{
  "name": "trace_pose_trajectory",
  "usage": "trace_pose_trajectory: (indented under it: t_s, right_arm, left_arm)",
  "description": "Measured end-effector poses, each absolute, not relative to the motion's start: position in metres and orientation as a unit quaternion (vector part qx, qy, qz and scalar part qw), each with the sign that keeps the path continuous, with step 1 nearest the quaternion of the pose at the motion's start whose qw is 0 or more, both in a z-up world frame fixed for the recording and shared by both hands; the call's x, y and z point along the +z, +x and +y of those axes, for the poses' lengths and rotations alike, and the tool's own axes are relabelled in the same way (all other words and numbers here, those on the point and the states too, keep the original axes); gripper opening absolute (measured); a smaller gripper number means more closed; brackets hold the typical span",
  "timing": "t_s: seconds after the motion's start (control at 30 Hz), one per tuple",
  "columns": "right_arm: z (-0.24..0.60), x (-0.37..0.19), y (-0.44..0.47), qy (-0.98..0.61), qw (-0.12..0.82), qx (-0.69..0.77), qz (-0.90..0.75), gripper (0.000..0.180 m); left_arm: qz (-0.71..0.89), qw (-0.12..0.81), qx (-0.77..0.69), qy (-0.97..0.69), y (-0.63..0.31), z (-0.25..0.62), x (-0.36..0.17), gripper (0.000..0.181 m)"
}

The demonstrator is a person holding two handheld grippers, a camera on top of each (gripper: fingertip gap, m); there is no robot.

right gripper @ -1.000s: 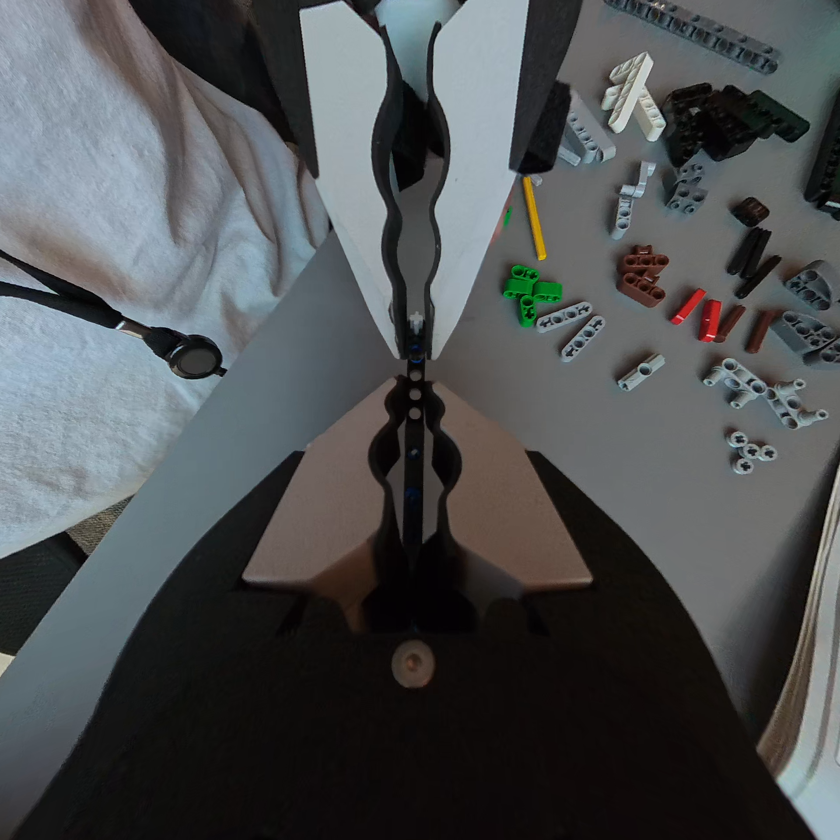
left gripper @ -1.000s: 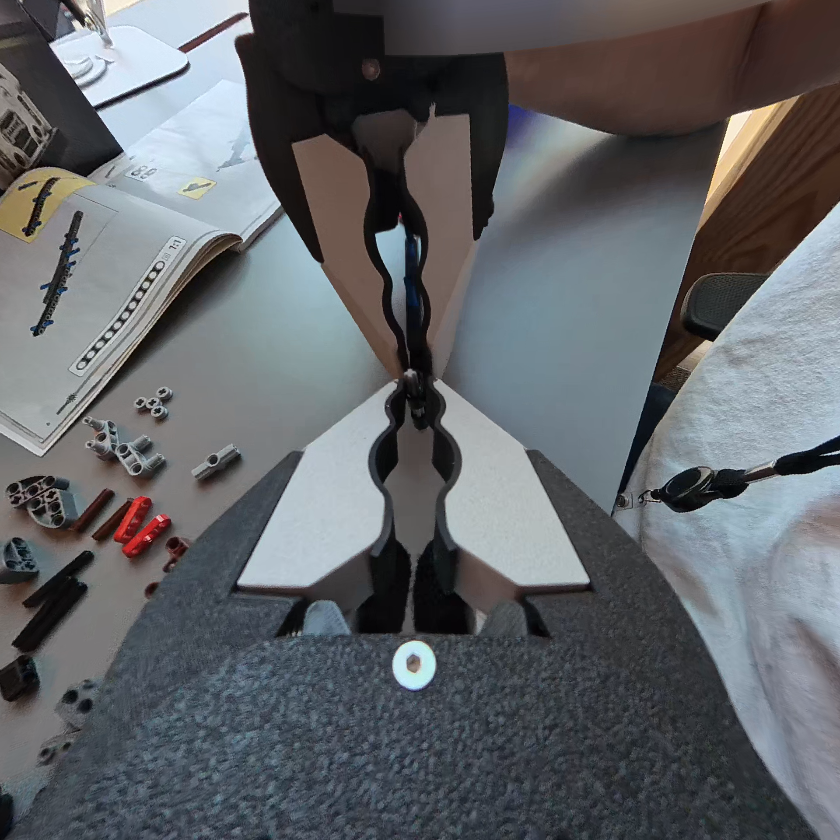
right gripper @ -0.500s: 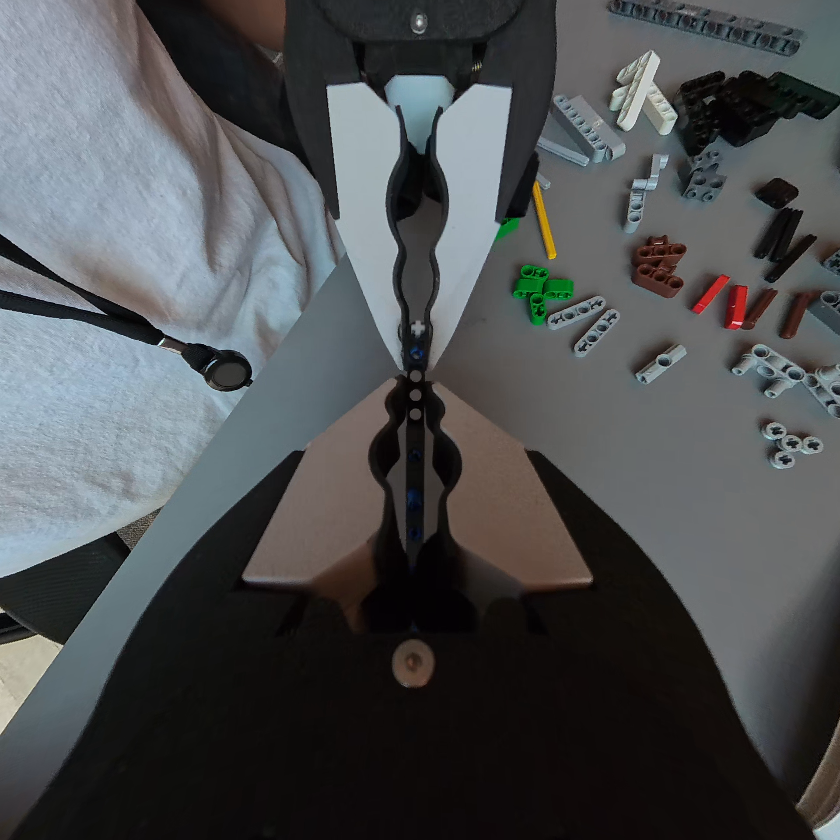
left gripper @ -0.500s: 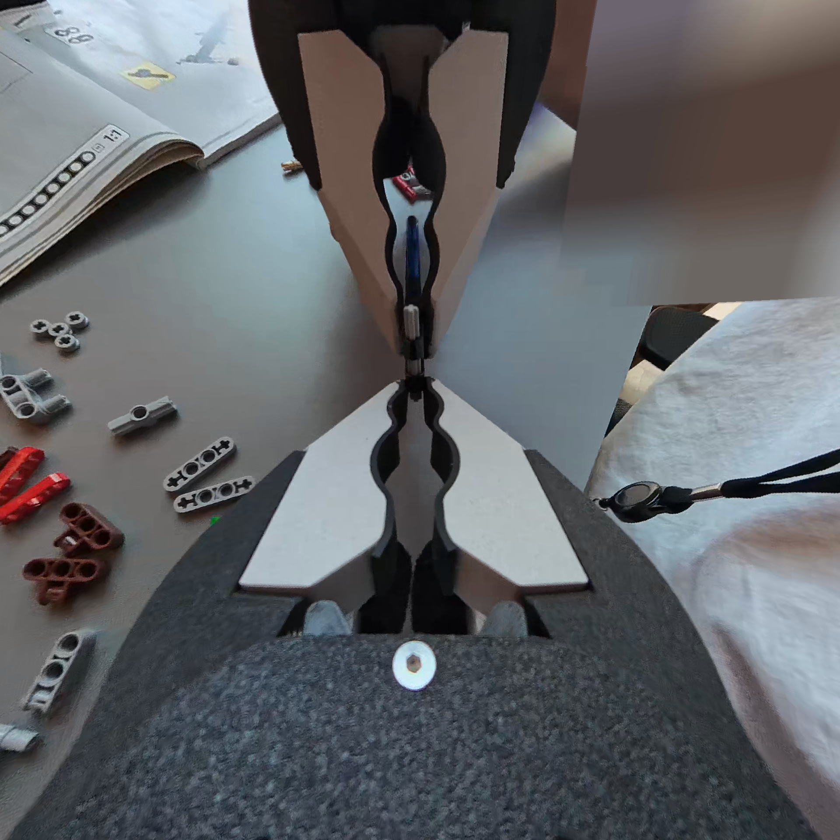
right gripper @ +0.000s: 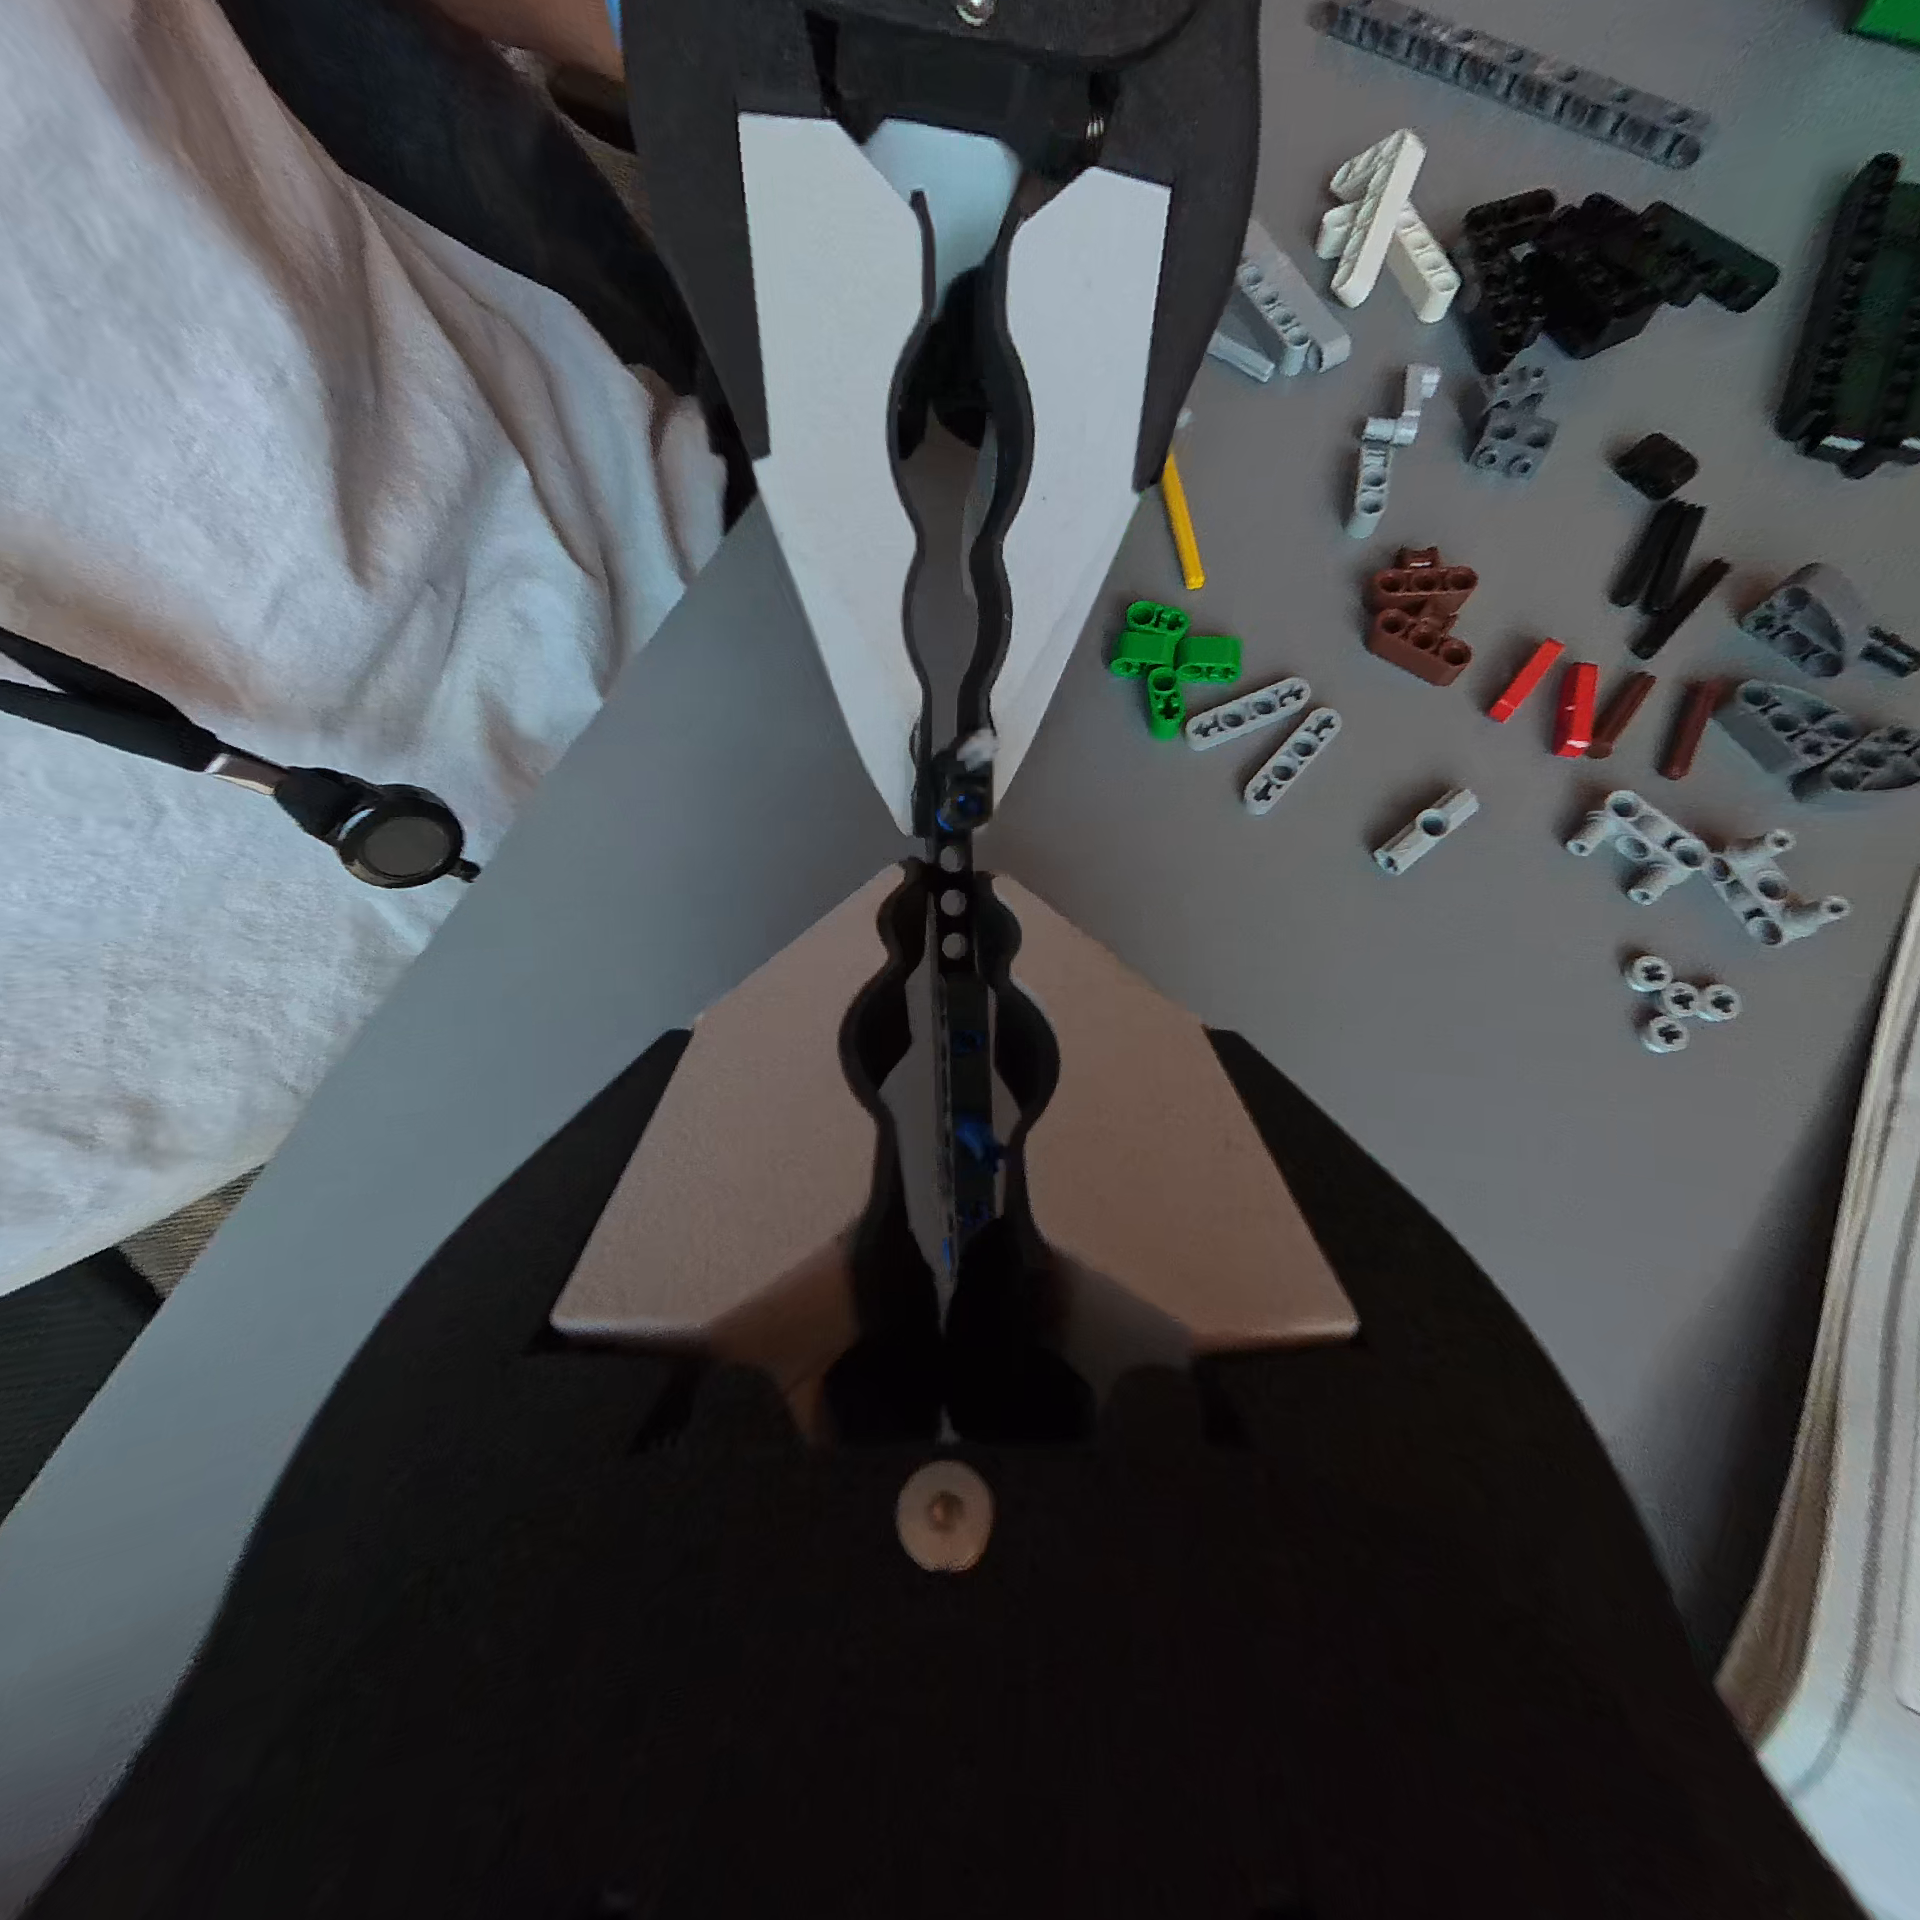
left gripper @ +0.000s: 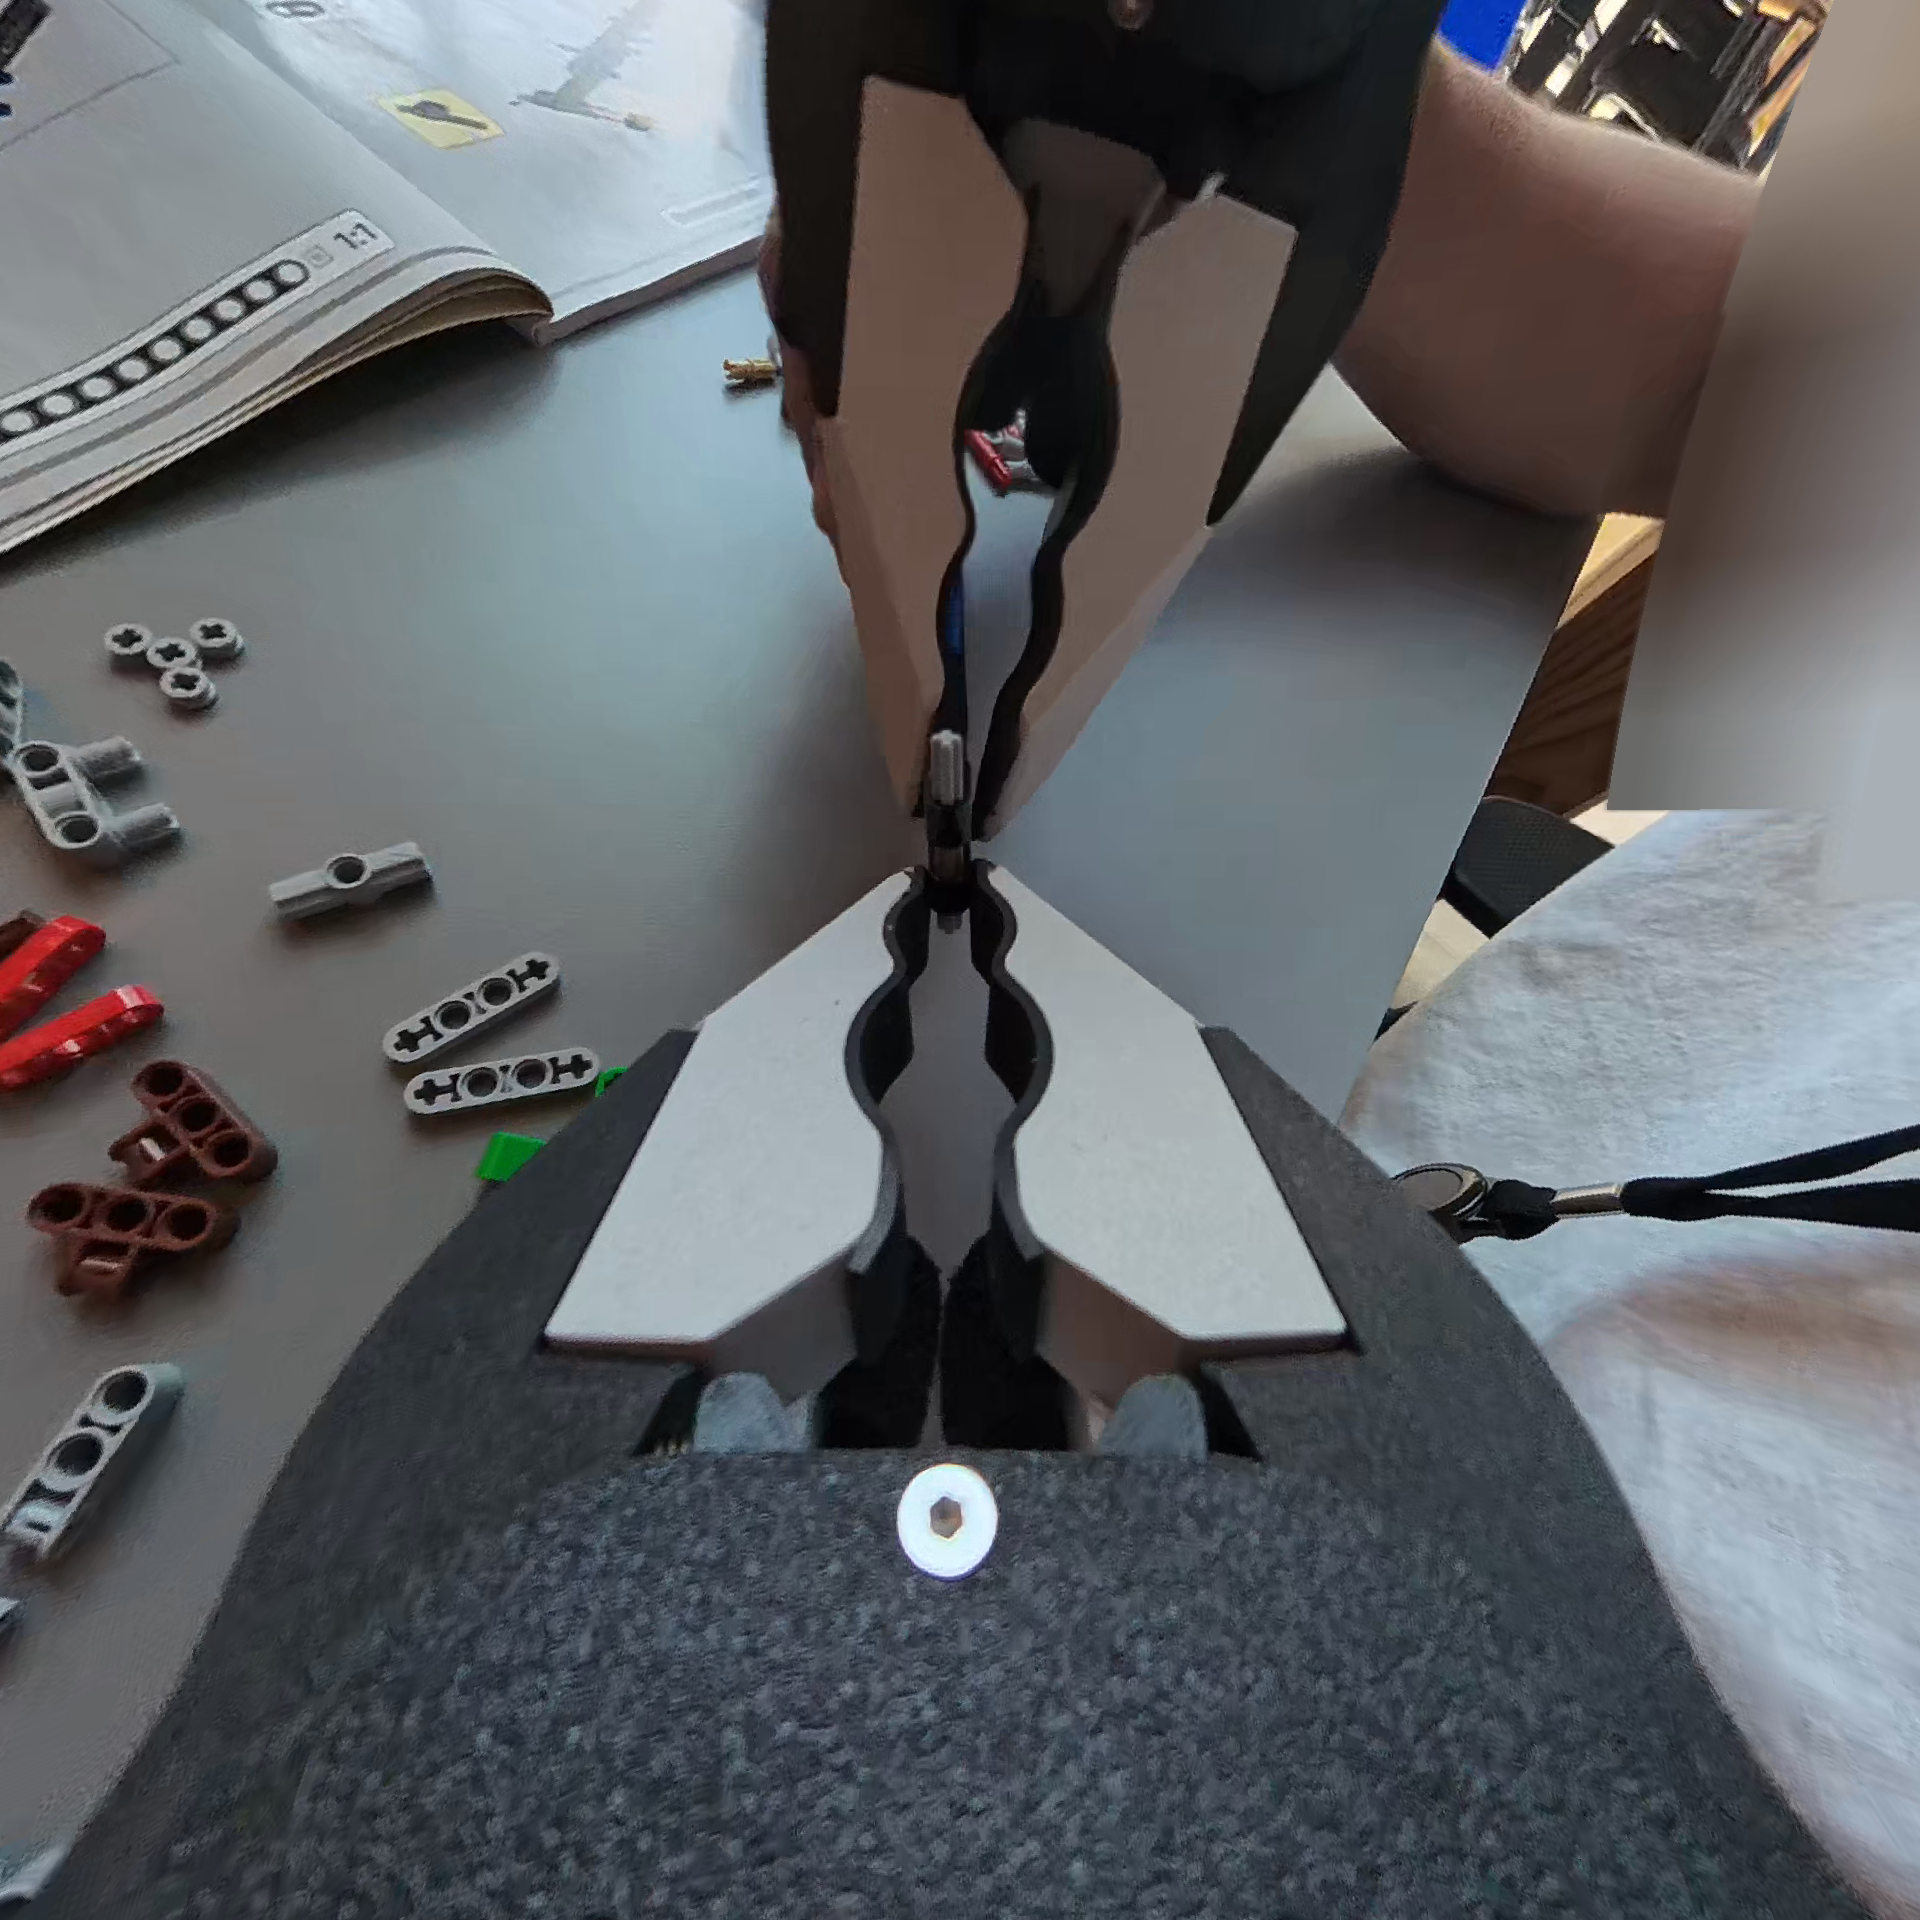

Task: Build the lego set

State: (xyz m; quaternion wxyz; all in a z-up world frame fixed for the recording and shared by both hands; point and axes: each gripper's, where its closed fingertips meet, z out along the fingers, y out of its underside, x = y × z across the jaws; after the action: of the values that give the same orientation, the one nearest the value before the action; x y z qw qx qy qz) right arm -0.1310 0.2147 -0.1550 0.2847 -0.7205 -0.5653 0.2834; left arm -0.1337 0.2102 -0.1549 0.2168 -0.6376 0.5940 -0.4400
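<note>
My right gripper (right gripper: pixel 951 878) is shut on a long black beam (right gripper: pixel 961 997) with blue pins, which lies lengthwise between its fingers. My left gripper (left gripper: pixel 945 894) faces it tip to tip and is shut on the beam's far end. A small light grey pin (left gripper: pixel 944 764) sticks out of the beam near that end; it also shows in the right wrist view (right gripper: pixel 977 748). The right gripper (left gripper: pixel 951 821) appears at the top of the left wrist view, the left gripper (right gripper: pixel 948 805) at the top of the right wrist view. Both are held above the grey table's corner.
Loose parts lie on the table: green connectors (right gripper: pixel 1169 655), brown beams (right gripper: pixel 1418 613), red pieces (right gripper: pixel 1574 696), thin grey beams (left gripper: pixel 473 1008), black parts (right gripper: pixel 1600 270). An open instruction booklet (left gripper: pixel 260 229) lies at the back. A person's white shirt (right gripper: pixel 260 520) and badge reel (right gripper: pixel 400 847) are beside the table edge. Both grippers' tips are close together, under 4 cm apart.
The grey pin, at my left fingertips a second ago, now sits in the beam's end. Both grippers stay shut tip to tip and have shifted over the table; the right gripper has tilted.
</note>
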Motion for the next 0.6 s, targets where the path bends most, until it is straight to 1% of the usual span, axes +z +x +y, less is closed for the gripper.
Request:
trace_pose_trajectory:
  t_s: [0.03,0.07,0.1,0.13,0.2,0.3,0.37,0.5,0.6]
  right_arm:
    - [0.219,-0.153,-0.130,-0.720,0.303,0.259,-0.568,0.009]
    - [0.225,-0.152,-0.128,-0.720,0.324,0.226,-0.571,0.019]
    - [0.227,-0.150,-0.126,-0.717,0.340,0.194,-0.576,0.036]
    - [0.230,-0.149,-0.124,-0.713,0.358,0.159,-0.582,0.045]
    - [0.234,-0.145,-0.122,-0.695,0.398,0.082,-0.593,0.042]
    - [0.229,-0.139,-0.128,-0.645,0.463,0.000,-0.607,0.025]
    - [0.228,-0.140,-0.128,-0.627,0.478,-0.035,-0.615,0.023]
    - [0.224,-0.145,-0.129,-0.643,0.452,-0.019,-0.618,0.042]
    - [0.225,-0.144,-0.131,-0.626,0.456,-0.052,-0.631,0.042]
  left_arm:
    - [0.580,0.209,-0.446,-0.649,-0.133,0.213,-0.154,0.006]
    - [0.564,0.195,-0.454,-0.661,-0.133,0.215,-0.153,0.006]
    - [0.545,0.181,-0.464,-0.674,-0.133,0.217,-0.152,0.006]
    - [0.528,0.170,-0.473,-0.685,-0.133,0.219,-0.151,0.006]
    - [0.503,0.143,-0.486,-0.700,-0.133,0.219,-0.150,0.006]
    - [0.476,0.114,-0.499,-0.715,-0.132,0.216,-0.149,0.006]
    - [0.462,0.098,-0.504,-0.723,-0.132,0.215,-0.150,0.006]
    - [0.446,0.073,-0.519,-0.726,-0.130,0.210,-0.150,0.006]
    - [0.442,0.067,-0.520,-0.728,-0.130,0.207,-0.152,0.006]
